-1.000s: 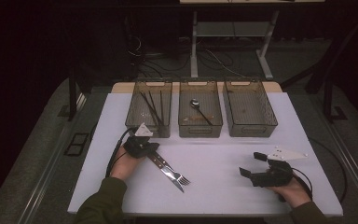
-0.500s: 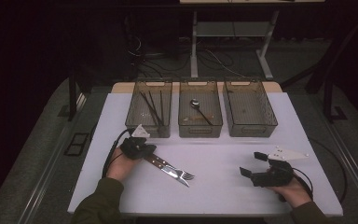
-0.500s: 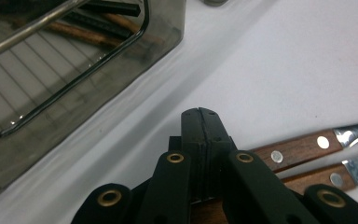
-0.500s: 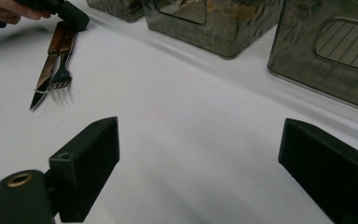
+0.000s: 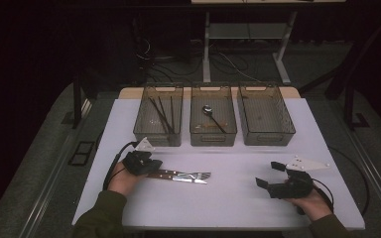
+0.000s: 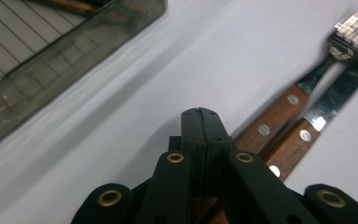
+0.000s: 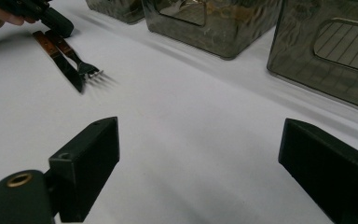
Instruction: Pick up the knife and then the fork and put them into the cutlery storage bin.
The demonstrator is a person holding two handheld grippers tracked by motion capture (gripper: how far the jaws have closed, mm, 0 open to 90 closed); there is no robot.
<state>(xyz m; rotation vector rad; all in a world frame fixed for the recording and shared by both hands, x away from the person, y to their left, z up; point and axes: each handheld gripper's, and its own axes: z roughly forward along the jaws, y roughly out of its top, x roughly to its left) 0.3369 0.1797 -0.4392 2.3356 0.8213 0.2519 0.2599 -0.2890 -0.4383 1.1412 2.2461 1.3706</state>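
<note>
Now my left gripper (image 6: 199, 114) rests, jaws together and empty, over the handles of the fork (image 5: 191, 174) and knife (image 5: 178, 179) lying side by side before the bins (image 5: 213, 136). Right gripper (image 5: 272, 174) waits agape. Next, I judge: open, then pinch one handle.

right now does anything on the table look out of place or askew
Yes: a wood-handled fork and knife lie loose on the white table, side by side at a slight slant, while the other cutlery sits in bins. The left hand-held gripper, jaws shut, rests over their handles. Nothing looks spilled or damaged.
</note>
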